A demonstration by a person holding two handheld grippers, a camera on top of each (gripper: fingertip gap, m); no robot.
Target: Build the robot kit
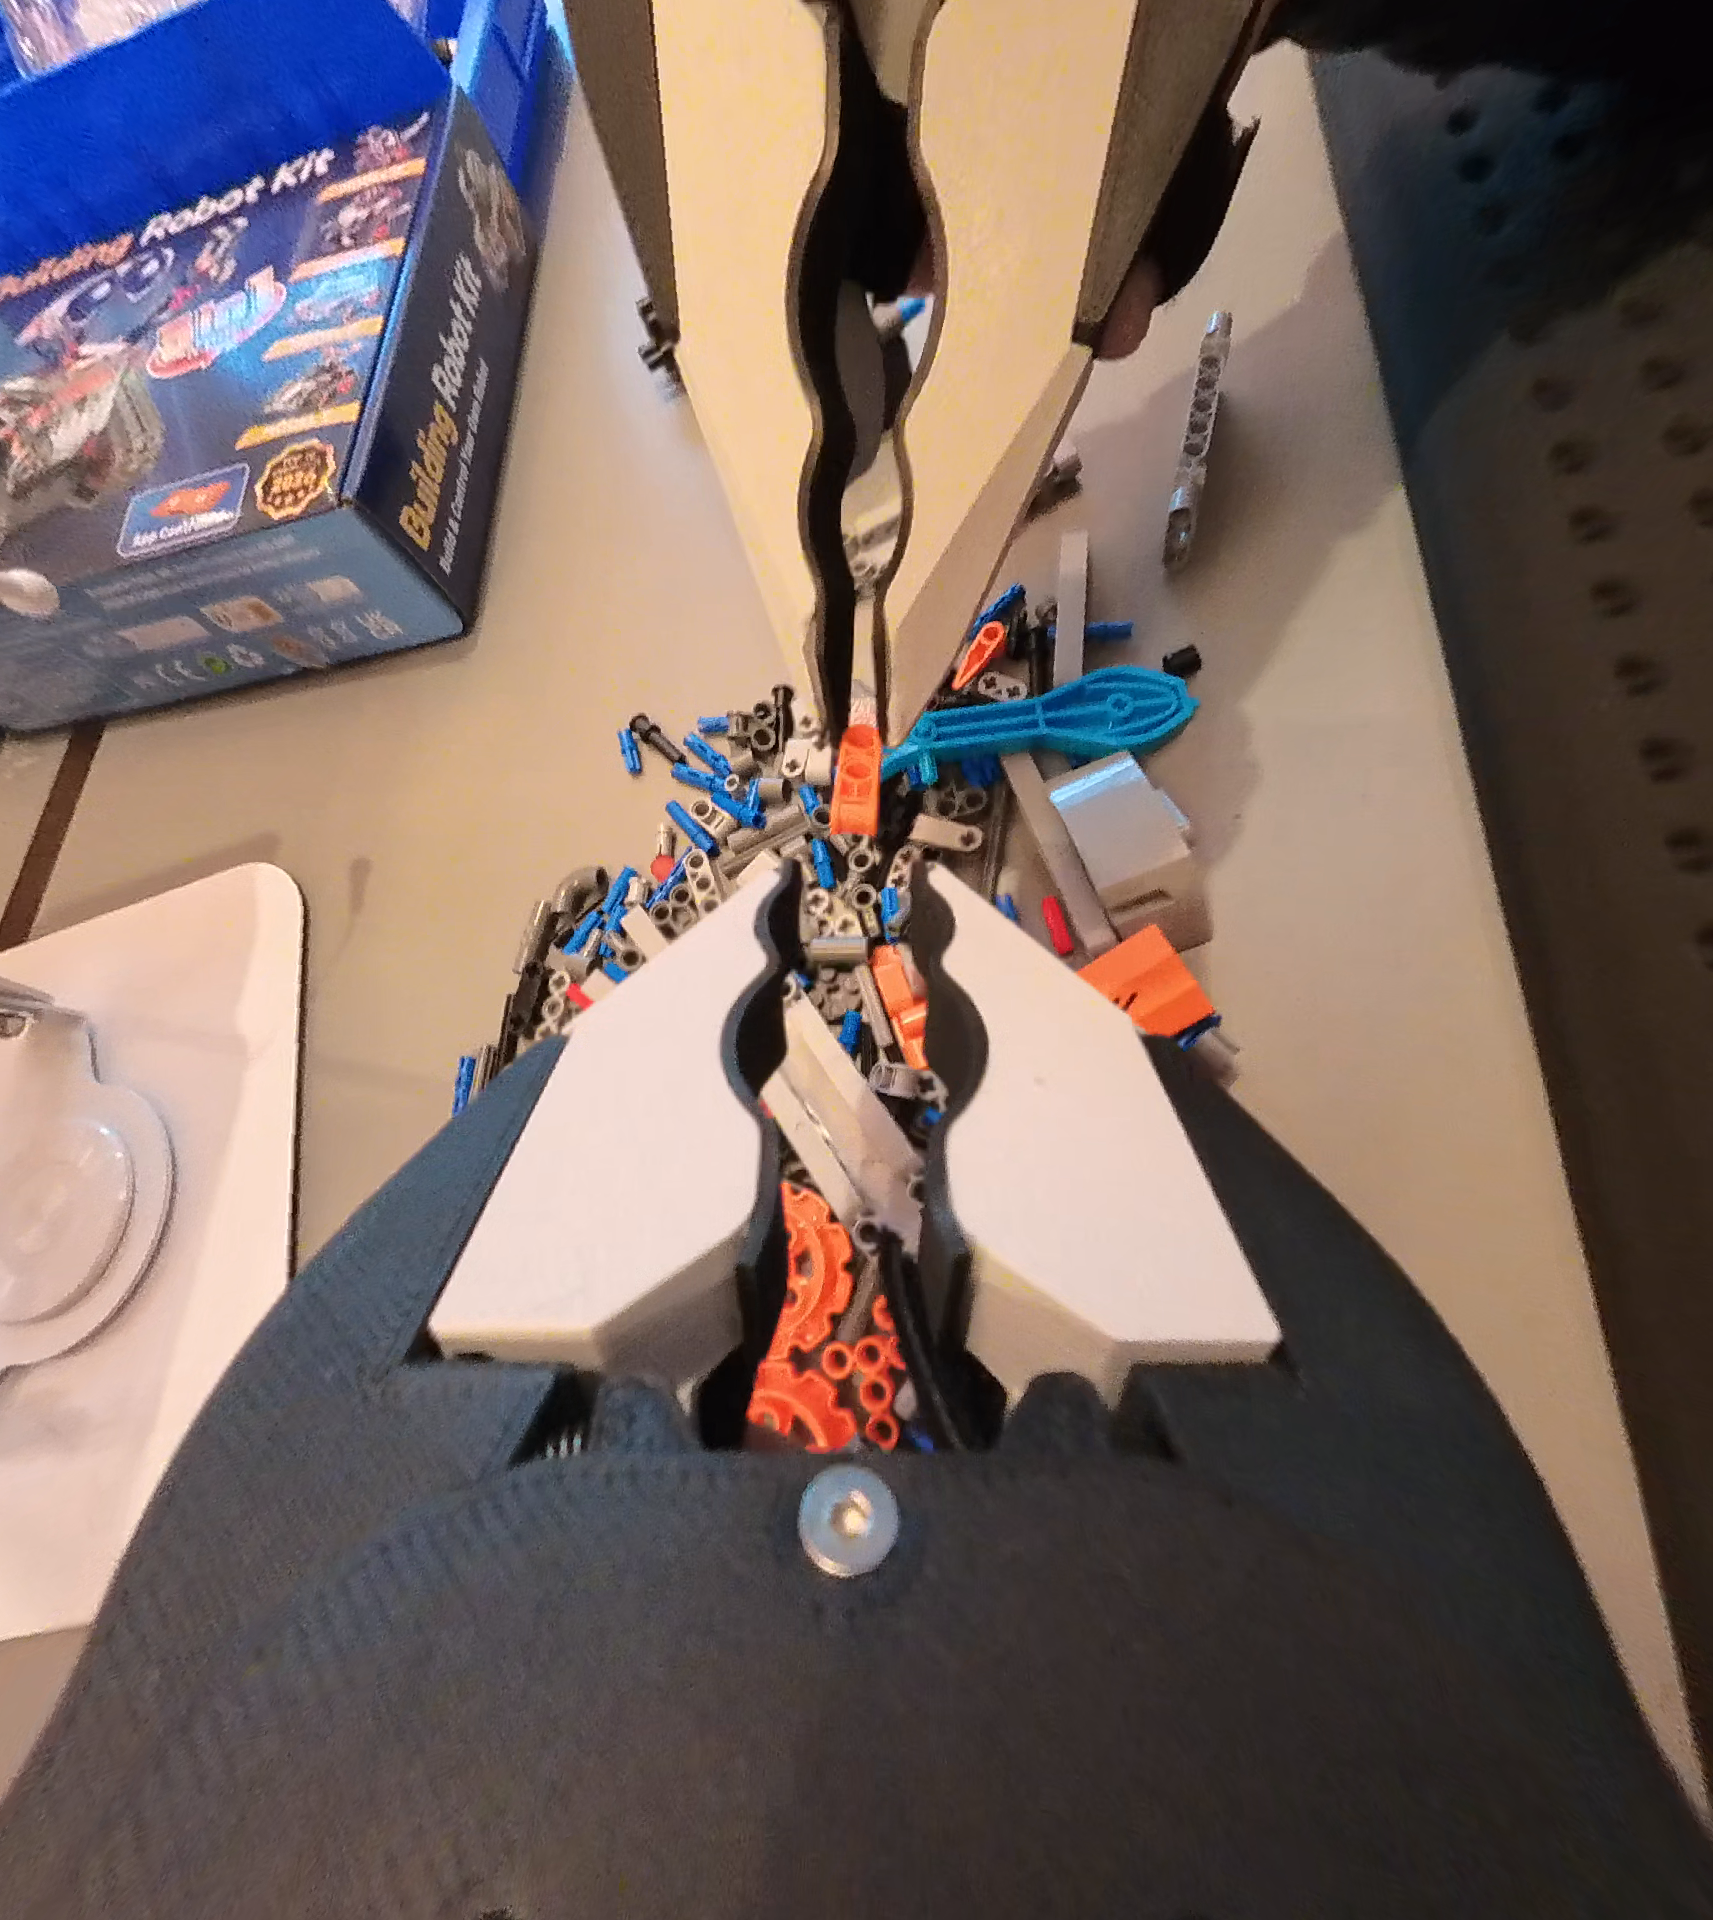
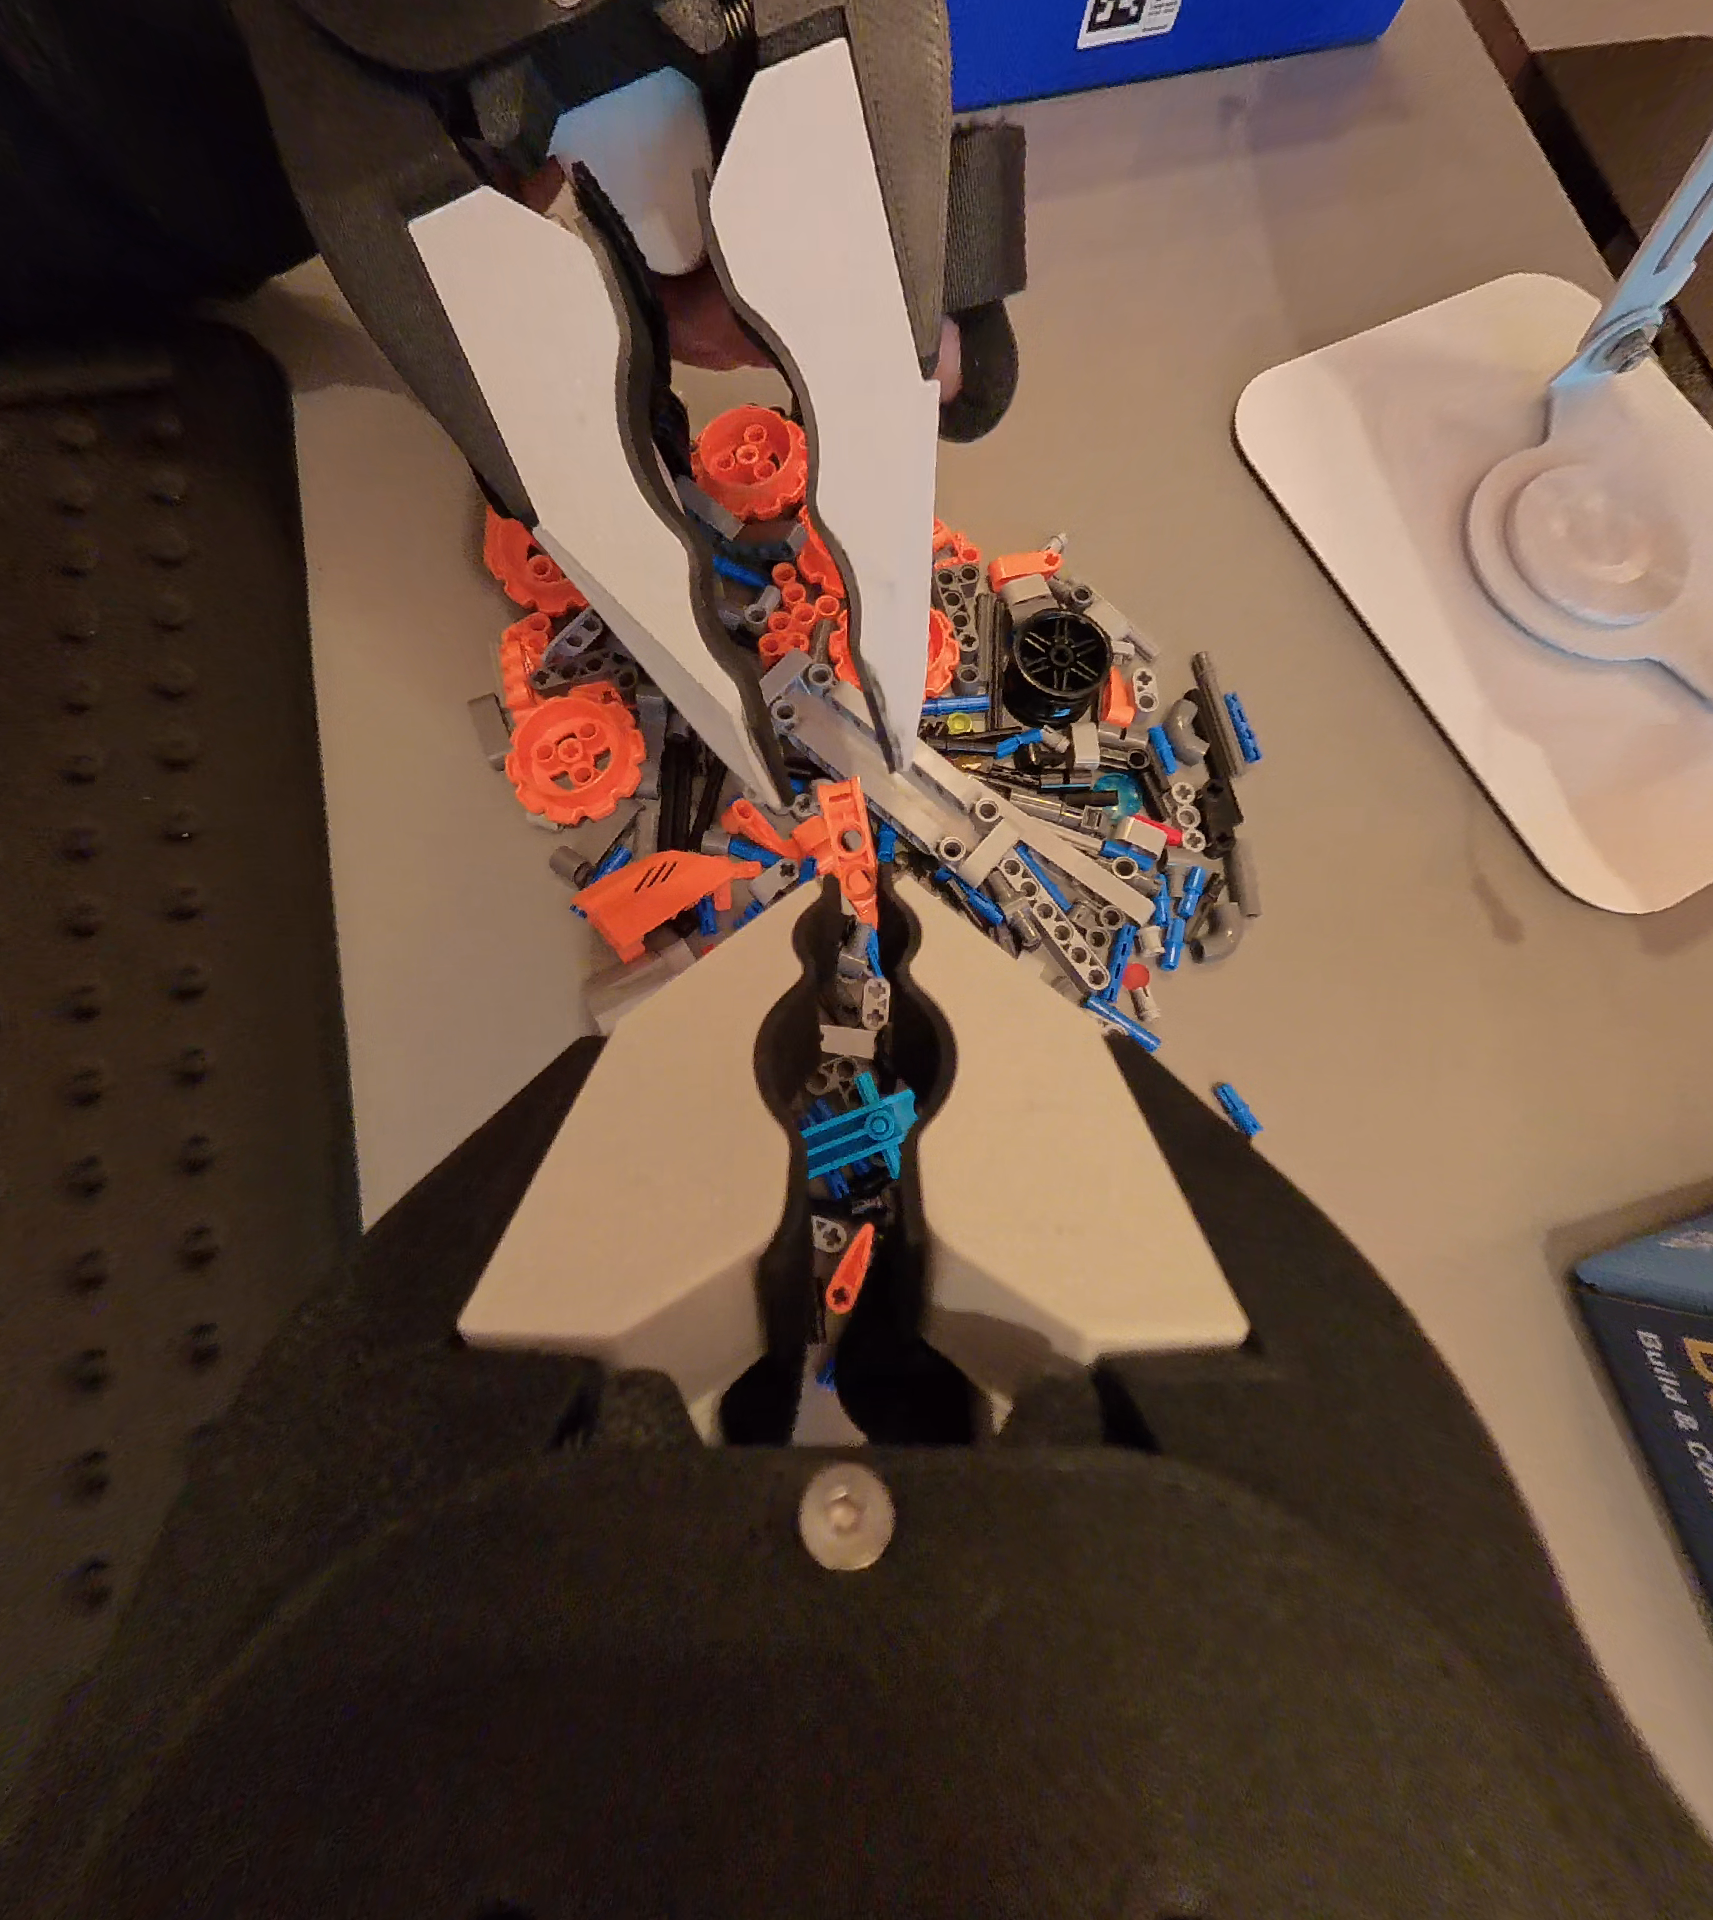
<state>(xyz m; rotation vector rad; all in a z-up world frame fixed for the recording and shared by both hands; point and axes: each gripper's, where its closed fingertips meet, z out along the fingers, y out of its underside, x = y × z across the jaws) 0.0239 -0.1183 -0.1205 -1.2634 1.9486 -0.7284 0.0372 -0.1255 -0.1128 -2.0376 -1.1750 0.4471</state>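
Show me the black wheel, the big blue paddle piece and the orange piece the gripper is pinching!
black wheel (image 2: 1058, 665): right wrist view, on its spoked hub.
blue paddle piece (image 1: 1091, 719): left wrist view, on its wide blade.
orange piece (image 2: 847, 847): right wrist view, on its holed middle.

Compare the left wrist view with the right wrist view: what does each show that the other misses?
Left wrist only: a long turquoise paddle-shaped piece and a loose perforated metal beam lying apart from the pile. Right wrist only: a black spoked wheel and orange gears. Both show the right gripper shut on an orange piece, the left gripper above a grey beam, the blue box and the white base plate.
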